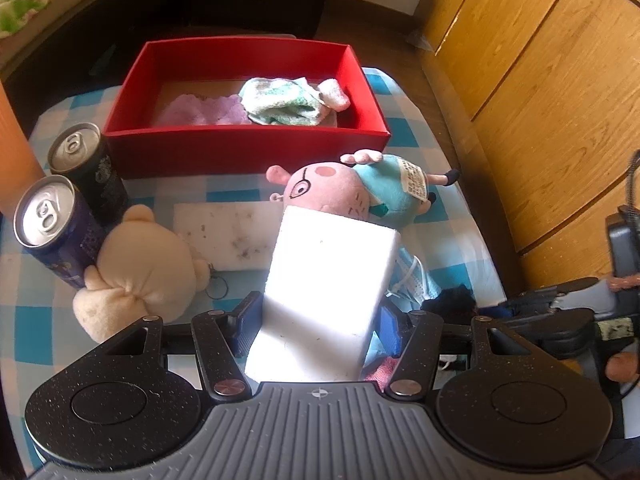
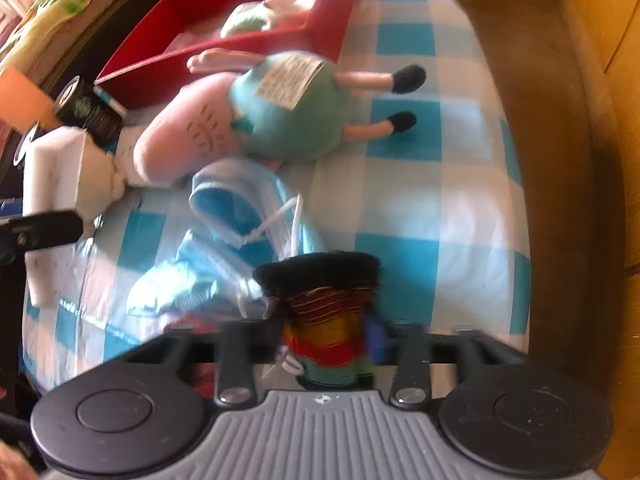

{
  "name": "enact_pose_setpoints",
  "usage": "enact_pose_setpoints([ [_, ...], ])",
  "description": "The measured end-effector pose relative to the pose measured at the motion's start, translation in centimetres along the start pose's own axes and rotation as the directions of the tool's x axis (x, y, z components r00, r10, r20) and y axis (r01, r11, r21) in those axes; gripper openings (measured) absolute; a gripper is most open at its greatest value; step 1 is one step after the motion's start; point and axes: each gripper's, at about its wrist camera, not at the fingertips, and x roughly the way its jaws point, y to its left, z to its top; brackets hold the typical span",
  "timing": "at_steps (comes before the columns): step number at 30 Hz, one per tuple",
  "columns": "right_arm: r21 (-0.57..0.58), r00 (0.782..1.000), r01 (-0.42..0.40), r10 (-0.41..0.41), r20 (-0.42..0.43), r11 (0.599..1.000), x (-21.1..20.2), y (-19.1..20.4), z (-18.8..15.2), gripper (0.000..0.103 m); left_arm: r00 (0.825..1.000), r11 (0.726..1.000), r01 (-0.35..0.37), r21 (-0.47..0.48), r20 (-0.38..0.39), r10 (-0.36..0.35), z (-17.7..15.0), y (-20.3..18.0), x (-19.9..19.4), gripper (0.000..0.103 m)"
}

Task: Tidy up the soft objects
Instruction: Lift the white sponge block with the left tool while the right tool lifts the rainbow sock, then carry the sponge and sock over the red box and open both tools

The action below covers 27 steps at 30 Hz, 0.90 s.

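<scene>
My left gripper (image 1: 320, 322) is shut on a white sponge block (image 1: 324, 292) and holds it above the checked cloth. My right gripper (image 2: 326, 336) is shut on a striped sock with a black cuff (image 2: 324, 300). A red box (image 1: 248, 148) at the back holds a purple cloth (image 1: 200, 110) and a green-white cloth (image 1: 284, 100). A pig plush (image 1: 352, 192) lies in front of the box; it also shows in the right wrist view (image 2: 256, 116). A cream bear plush (image 1: 140, 272) lies at the left. Blue face masks (image 2: 240, 216) lie near the right gripper.
Two drink cans (image 1: 52, 220) (image 1: 86, 168) stand at the left by the bear. A flat white sponge (image 1: 228, 232) lies on the blue checked cloth (image 1: 40, 312). A wooden wardrobe (image 1: 540, 92) runs along the right. An orange object (image 1: 12, 152) stands at the far left.
</scene>
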Motion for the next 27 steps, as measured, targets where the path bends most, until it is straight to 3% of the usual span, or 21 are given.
enact_pose_setpoints([
  [4,0.008,0.991,-0.055,0.054,0.119,0.998,-4.4,0.3,-1.1,0.0,1.0,1.0,0.0,-0.007,0.013,0.0,0.2,0.1,-0.4,0.059],
  [6,0.015,0.973,-0.099,0.093,0.212,0.995,-7.2,0.2,-1.0,0.0,1.0,1.0,-0.003,-0.018,0.018,0.004,0.5,0.2,-0.4,0.059],
  [9,-0.02,0.953,-0.101,0.102,0.286,0.995,-9.8,1.2,-0.2,0.0,0.999,1.0,0.004,-0.019,0.038,-0.003,1.0,-0.1,-0.9,0.059],
  [12,-0.042,0.938,-0.15,0.155,0.311,0.988,-10.7,2.2,0.4,0.0,0.998,1.0,0.006,-0.017,0.06,-0.005,1.6,-0.4,-1.5,0.058],
  [27,-0.046,0.902,-0.11,0.119,0.414,0.993,-12.0,5.1,6.5,0.0,0.983,0.994,-0.086,-0.069,0.159,0.096,6.9,0.9,-2.0,0.054],
])
